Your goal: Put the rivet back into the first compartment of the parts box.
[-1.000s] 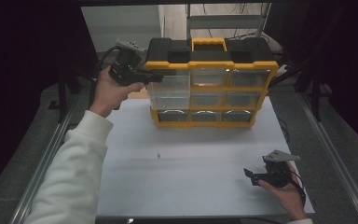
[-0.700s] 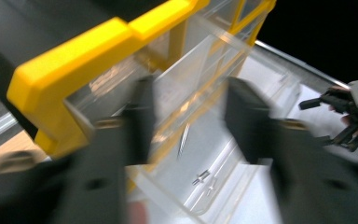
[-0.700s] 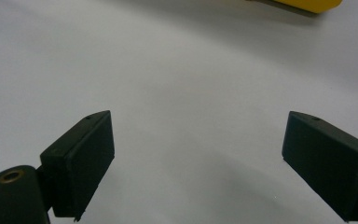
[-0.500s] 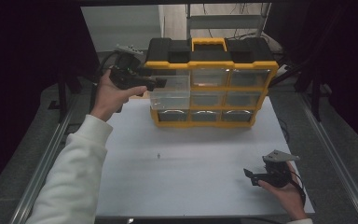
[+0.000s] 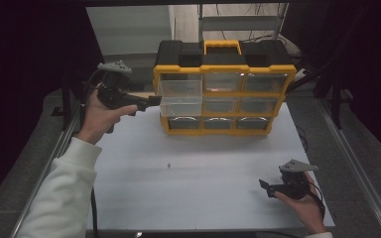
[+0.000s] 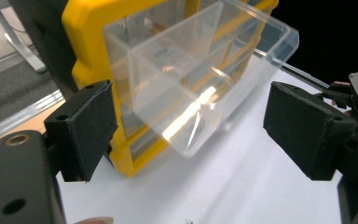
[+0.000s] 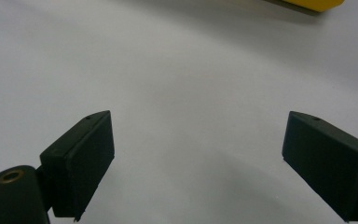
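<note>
White tabletop (image 5: 188, 193), dark surrounds. Clear drawer (image 6: 200, 70) juts from yellow organizer's (image 5: 223, 89) top-left slot; left gripper (image 6: 191, 126) wide open before it, right gripper (image 7: 200, 163) wide open, empty. Drawer probably light, slick, thin-walled; pinch one side wall gently.

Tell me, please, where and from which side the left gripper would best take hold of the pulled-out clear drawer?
Probably its front end, approached from the front. The clear drawer sticks out of the yellow organizer on its left column, so its two flat side walls are exposed. The left gripper already faces it with jaws open wider than the drawer; closing on those walls looks most secure, though thin plastic may flex.
</note>
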{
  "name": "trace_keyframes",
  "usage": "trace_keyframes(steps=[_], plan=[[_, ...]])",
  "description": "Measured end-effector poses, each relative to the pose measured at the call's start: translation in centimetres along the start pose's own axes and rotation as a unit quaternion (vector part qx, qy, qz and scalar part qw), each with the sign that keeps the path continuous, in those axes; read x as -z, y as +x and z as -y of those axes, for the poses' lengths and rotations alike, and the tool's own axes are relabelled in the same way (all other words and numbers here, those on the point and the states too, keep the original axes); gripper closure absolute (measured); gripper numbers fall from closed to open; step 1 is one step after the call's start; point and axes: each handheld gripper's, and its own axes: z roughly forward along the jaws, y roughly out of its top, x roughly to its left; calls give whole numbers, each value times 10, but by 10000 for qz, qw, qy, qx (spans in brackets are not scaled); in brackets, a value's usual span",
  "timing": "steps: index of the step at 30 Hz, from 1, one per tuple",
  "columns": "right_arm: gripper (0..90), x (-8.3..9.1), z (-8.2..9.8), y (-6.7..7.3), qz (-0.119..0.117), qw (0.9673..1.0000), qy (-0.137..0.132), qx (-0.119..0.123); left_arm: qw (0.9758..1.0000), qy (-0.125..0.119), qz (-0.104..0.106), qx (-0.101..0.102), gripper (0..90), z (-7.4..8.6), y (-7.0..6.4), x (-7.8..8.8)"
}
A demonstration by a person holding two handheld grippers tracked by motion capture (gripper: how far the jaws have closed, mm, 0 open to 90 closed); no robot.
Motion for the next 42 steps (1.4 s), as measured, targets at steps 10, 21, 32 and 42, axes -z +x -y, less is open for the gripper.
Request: trace_keyframes(steps=[10, 21, 32, 42], plan=[[93, -1, 0, 1, 12, 10000, 12, 26, 9999, 84, -104, 75, 186, 37, 3, 3], [93, -2, 0, 2, 19, 10000, 34, 37, 9989, 380, -191, 170, 192, 80, 6, -9], [93, -2, 0, 2, 13, 10000, 36, 57, 9973, 689, -153, 219, 193, 117, -3, -30], [93, -3, 0, 2, 38, 10000, 53, 75, 9935, 1069, -102, 370, 198, 144, -2, -59]])
